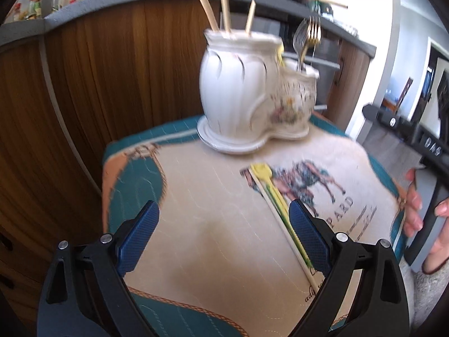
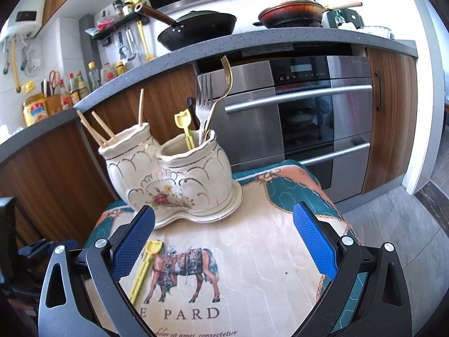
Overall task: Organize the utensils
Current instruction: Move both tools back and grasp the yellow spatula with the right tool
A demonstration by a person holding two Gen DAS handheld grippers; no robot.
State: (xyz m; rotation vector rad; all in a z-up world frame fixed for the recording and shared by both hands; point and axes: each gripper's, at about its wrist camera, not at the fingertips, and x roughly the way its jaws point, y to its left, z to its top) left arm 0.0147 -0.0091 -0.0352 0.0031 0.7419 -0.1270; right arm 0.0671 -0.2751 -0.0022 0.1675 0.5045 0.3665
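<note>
Both claws wide open, nothing held. Left claw hovers over the near part of the quilted cloth; its right finger sits over a white chopstick and a yellow fork pick lying side by side, diagonal, by the horse print. Can't tell if the finger touches them. Right claw hangs over the same cloth, w/ the yellow fork pick lying flat just beside its left finger, next to the horse print.

Ceramic double-pot holder stands upright at the far edge of the cloth. In the right wrist view, the left pot has wooden chopsticks leaning out; the right pot holds a 2nd yellow pick, a silver fork and a gold fork, tines up. Left wrist view is motion-blurred; holder shows w/ chopsticks sticking up. Person's right hand shows at the cloth's right edge.
</note>
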